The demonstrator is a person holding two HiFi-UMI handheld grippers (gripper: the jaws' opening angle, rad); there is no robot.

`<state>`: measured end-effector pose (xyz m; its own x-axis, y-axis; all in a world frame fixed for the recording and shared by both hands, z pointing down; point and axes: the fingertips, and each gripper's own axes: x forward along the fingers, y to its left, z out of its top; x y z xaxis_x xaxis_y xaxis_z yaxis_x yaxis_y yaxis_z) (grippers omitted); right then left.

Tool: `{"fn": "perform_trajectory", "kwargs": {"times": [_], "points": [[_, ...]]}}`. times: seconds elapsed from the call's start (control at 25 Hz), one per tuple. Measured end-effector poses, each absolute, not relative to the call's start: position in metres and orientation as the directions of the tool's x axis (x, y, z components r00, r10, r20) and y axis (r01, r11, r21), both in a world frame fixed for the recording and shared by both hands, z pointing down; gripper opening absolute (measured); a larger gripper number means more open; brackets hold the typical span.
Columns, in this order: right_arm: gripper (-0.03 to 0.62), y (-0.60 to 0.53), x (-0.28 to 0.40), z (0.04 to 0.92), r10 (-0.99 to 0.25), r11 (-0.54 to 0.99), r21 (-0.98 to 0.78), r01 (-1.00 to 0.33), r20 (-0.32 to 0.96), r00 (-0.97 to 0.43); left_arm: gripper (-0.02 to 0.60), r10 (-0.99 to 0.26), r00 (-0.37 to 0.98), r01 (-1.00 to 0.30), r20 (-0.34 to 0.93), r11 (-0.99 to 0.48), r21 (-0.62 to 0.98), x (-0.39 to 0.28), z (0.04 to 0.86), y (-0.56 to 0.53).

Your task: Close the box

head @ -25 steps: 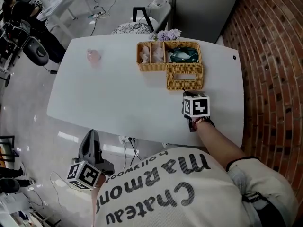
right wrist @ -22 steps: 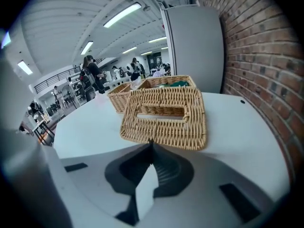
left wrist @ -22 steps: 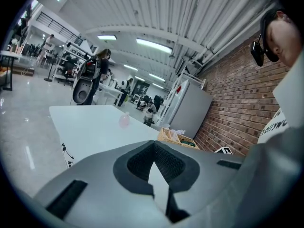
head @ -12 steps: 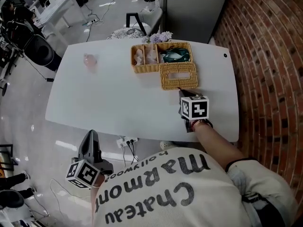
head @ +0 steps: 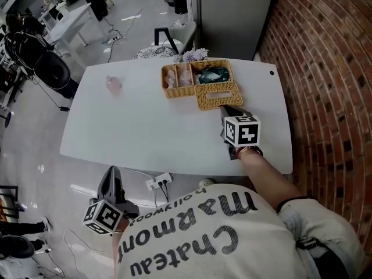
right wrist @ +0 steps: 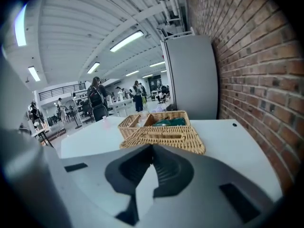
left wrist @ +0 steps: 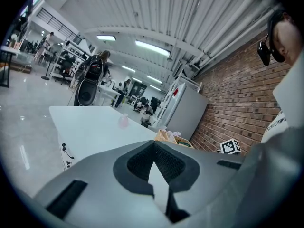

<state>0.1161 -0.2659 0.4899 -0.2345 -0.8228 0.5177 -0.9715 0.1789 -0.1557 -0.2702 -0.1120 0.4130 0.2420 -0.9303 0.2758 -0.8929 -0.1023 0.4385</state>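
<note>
A wicker box [head: 196, 76] stands at the far side of the white table [head: 145, 121]. Its woven lid [head: 218, 95] lies flung open, flat on the table on the near side. The box holds a green item [head: 213, 74] and pale items in its left compartments. My right gripper [head: 228, 108] is shut with nothing in it, its tip at the lid's near right edge. In the right gripper view the lid [right wrist: 166, 137] lies just beyond the closed tips [right wrist: 152, 146]. My left gripper [head: 112, 171], also shut and empty, hangs below the table's near edge, far from the box.
A small pink object [head: 113, 84] sits at the table's far left. Lavender flowers [head: 195, 55] lie behind the box. A brick wall [head: 331, 97] runs along the right and a grey cabinet [head: 232, 10] stands behind. A power strip [head: 158, 182] hangs under the near edge.
The head view has shifted and the box looks a little farther away. Both grippers stay about where they were, the right one still at the lid's near edge.
</note>
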Motion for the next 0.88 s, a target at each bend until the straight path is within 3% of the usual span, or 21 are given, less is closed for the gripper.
{"fn": "perform_trajectory", "kwargs": {"times": [0.88], "points": [[0.018,-0.32,0.124,0.415,-0.876,0.244,-0.131,-0.961,0.396,-0.276,0.0,-0.935,0.14,-0.902,0.326,0.015,0.431,-0.295,0.428,-0.089]]}}
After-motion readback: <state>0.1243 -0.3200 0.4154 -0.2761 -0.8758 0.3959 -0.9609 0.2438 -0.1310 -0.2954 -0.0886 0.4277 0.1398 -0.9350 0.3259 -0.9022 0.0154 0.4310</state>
